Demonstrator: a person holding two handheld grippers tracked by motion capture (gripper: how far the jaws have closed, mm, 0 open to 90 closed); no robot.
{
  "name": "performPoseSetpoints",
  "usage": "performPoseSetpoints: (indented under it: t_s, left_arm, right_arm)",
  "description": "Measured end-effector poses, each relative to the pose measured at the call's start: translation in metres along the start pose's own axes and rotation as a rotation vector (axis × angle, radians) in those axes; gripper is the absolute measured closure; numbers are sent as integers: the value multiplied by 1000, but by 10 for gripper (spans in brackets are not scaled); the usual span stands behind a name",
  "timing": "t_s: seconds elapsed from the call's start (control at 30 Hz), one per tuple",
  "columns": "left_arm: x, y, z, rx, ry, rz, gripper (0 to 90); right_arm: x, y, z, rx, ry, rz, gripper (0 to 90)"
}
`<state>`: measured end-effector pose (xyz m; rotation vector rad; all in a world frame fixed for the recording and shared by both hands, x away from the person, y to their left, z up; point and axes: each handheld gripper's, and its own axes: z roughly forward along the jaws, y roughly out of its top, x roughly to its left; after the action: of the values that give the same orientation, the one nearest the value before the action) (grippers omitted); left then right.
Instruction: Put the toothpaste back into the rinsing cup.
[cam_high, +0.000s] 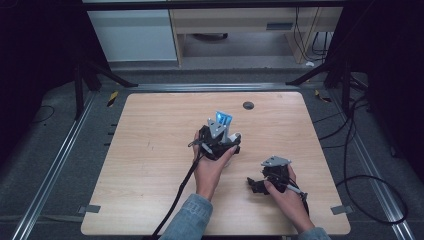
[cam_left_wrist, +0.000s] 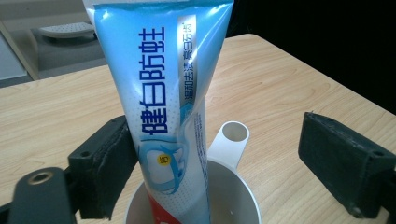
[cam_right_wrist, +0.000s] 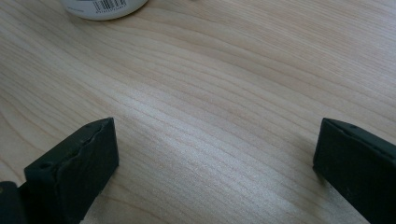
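A blue and white toothpaste tube (cam_left_wrist: 163, 93) stands upright in a white cup (cam_left_wrist: 233, 196) with a flat handle (cam_left_wrist: 233, 135). My left gripper (cam_left_wrist: 224, 172) is open around them. Its left pad (cam_left_wrist: 109, 170) lies against the tube and its right pad (cam_left_wrist: 345, 163) stands well clear. From above, the tube (cam_high: 223, 119) rises over my left gripper (cam_high: 224, 140) at mid-table, with the cup (cam_high: 236, 136) just below it. My right gripper (cam_high: 251, 183) rests low on the table to the right, open, over bare wood (cam_right_wrist: 210, 140).
The wooden table (cam_high: 150, 150) has a dark round grommet (cam_high: 248, 105) near its far edge. A white round object with a barcode (cam_right_wrist: 100, 7) sits at the top edge of the right gripper view. Black cables (cam_high: 180, 195) trail from both grippers toward the near edge.
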<state>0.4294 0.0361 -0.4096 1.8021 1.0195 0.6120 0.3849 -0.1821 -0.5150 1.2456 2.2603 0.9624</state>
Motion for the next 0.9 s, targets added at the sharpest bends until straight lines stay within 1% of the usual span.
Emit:
performPoseSetpoints:
  t_s: [0.03,0.1,0.13,0.17,0.2,0.27,0.33,0.43,0.47,0.57,0.73,0.8,0.9]
  left_arm:
    - [-1,0,0,7,-1,4,98]
    - [-2,0,0,13,2,4,90]
    - [-3,1,0,20,5,13,75]
    - [-3,1,0,20,5,13,70]
    - [-3,2,-1,38,5,22,67]
    - [-3,2,-2,44,3,21,65]
    - [-2,5,-5,63,3,27,66]
    - [-2,10,-12,63,4,27,63]
    - [-2,10,-12,63,4,27,63]
    - [-1,12,-14,67,16,45,58]
    - [3,15,-17,54,29,39,58]
    - [5,15,-18,56,27,32,58]
    - [5,15,-19,58,21,36,58]
  right_arm:
    - [0,0,0,0,0,0,3]
    - [0,0,0,0,0,0,3]
    - [0,0,0,0,0,0,3]
    - [0,0,0,0,0,-2,3]
    - [0,0,0,0,0,-1,3]
    - [0,0,0,0,0,0,3]
    - [0,0,0,-1,0,-1,3]
    - [0,0,0,-1,1,1,3]
    - [0,0,0,-2,1,1,3]
    - [0,0,0,-2,1,-2,3]
    - [0,0,0,0,0,0,3]
    - [0,0,0,0,0,1,3]
    - [0,0,0,0,0,1,3]
